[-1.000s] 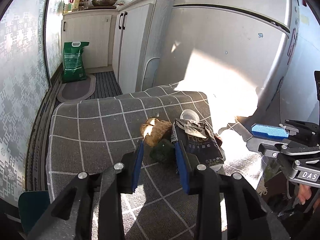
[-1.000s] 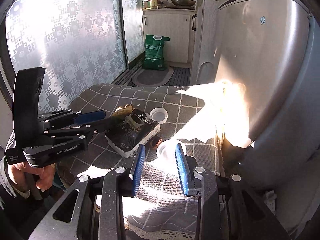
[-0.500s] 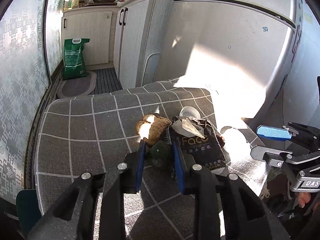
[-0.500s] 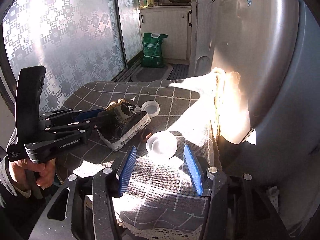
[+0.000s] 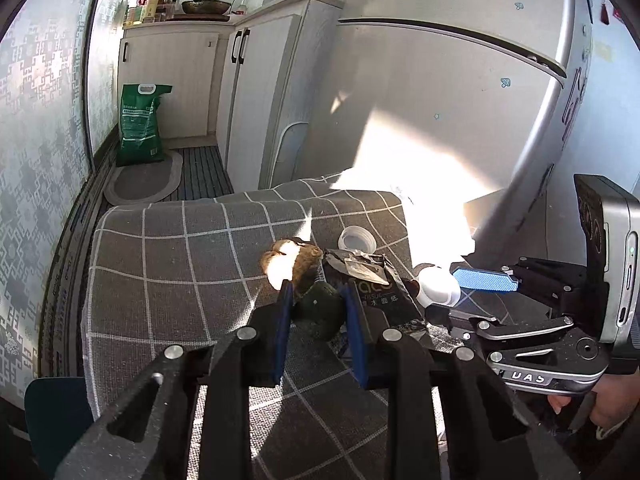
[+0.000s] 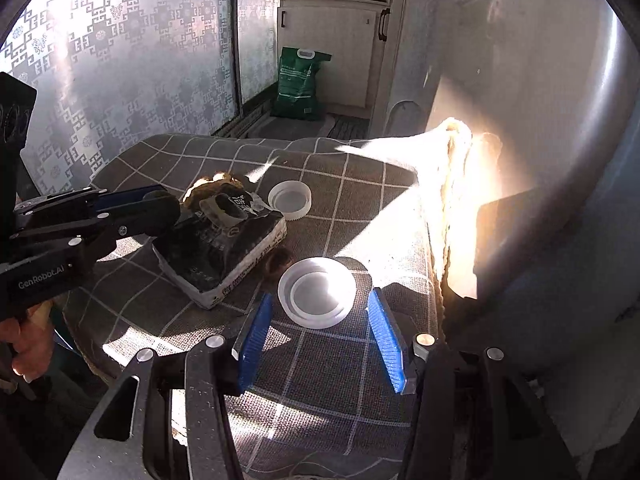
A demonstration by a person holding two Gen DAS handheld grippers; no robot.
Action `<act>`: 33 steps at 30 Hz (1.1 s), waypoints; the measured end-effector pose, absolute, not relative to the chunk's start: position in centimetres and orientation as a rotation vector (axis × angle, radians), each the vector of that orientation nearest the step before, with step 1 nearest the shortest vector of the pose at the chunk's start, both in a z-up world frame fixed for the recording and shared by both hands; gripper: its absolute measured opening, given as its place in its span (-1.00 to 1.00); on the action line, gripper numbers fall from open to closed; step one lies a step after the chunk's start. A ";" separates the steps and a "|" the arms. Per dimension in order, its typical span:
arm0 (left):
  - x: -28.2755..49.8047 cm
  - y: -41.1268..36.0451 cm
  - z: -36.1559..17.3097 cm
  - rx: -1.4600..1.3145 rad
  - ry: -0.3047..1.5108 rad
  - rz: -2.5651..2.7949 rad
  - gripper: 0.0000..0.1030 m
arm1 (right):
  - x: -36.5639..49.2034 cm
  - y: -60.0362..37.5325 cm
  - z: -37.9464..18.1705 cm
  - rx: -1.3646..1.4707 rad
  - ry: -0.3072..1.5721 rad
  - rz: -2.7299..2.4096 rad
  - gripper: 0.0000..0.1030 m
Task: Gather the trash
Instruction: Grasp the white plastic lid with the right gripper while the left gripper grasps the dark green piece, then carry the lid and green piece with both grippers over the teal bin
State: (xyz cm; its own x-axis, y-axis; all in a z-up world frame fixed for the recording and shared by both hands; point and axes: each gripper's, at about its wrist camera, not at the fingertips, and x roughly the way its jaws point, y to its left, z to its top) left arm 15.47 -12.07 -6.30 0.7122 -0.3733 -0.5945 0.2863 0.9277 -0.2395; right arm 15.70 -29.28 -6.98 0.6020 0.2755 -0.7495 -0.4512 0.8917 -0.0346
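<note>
On the grey checked tablecloth lies a heap of trash: a brown crumpled paper, a black tissue pack and a dark green wad. My left gripper is shut on the wad, with a blue pad pressing each side. A wide white lid lies flat near the table's right edge. My right gripper stands open around it, and its pads do not touch the rim. A smaller white lid sits behind the tissue pack.
A small brown object lies between the pack and the wide lid. The silver fridge stands close to the table's right edge. White cabinets, a green bag and a floor mat are beyond. A patterned window runs along the left.
My left gripper pushed forward and narrowed onto the dark green wad. My right gripper widened and sank, so the wide white lid now lies between its fingertips.
</note>
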 end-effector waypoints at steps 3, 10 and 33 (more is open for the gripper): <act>15.2 -11.9 -6.1 -0.134 0.680 -0.377 -0.47 | 15.9 -29.1 -7.2 -0.254 0.822 0.406 -0.22; 14.5 -11.1 -5.6 -0.136 0.669 -0.377 -0.47 | 15.8 -28.9 -6.1 -0.255 0.808 0.381 -0.23; 9.8 -2.5 -2.7 -0.169 0.604 -0.298 -0.47 | 13.4 -19.3 -2.4 -0.293 0.754 0.518 -0.23</act>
